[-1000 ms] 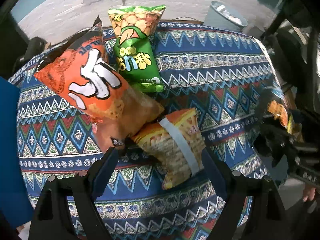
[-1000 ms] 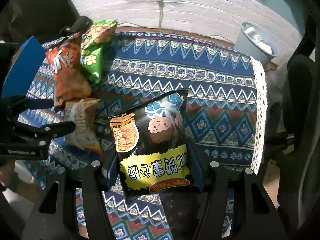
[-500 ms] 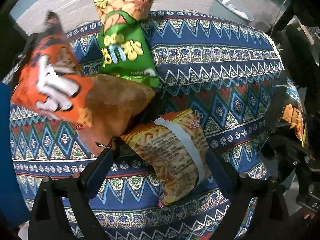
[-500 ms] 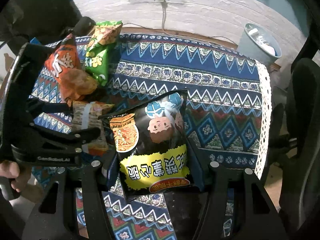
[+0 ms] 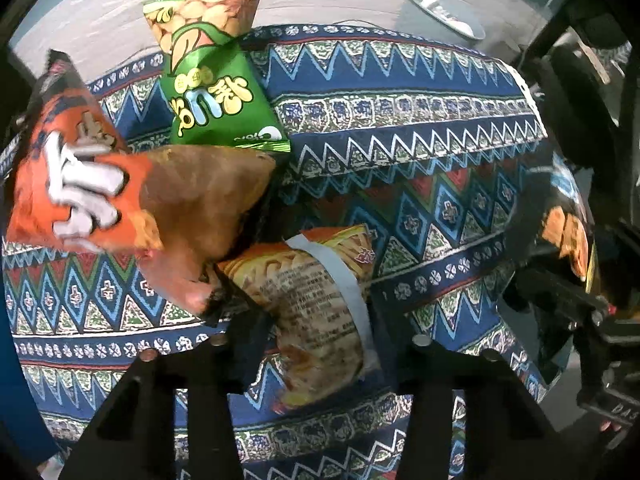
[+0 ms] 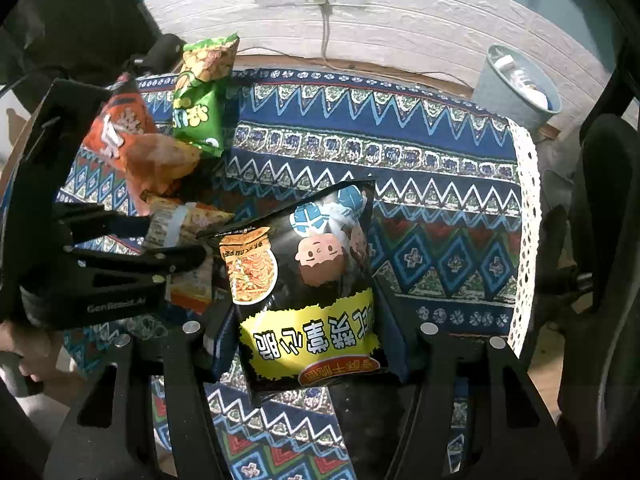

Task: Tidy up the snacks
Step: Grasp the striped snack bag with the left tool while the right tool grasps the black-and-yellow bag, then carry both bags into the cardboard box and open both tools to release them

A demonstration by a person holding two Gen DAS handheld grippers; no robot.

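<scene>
Basically left gripper [image 5: 312, 332] has its jaws clenched on the yellow snack pack [image 5: 316, 304] low over the worktop [image 5: 400, 128]; right gripper [image 6: 308, 344] grips the black noodle bag [image 6: 308, 280] just beside it. Judgement: lift the yellow pack straight, hold mid-body, don't crush. Orange chip bag [image 5: 120, 196] overlaps its top corner and could drag along; green pea-snack bag [image 5: 216, 92] behind. Bin [image 6: 516, 84] well apart.
</scene>
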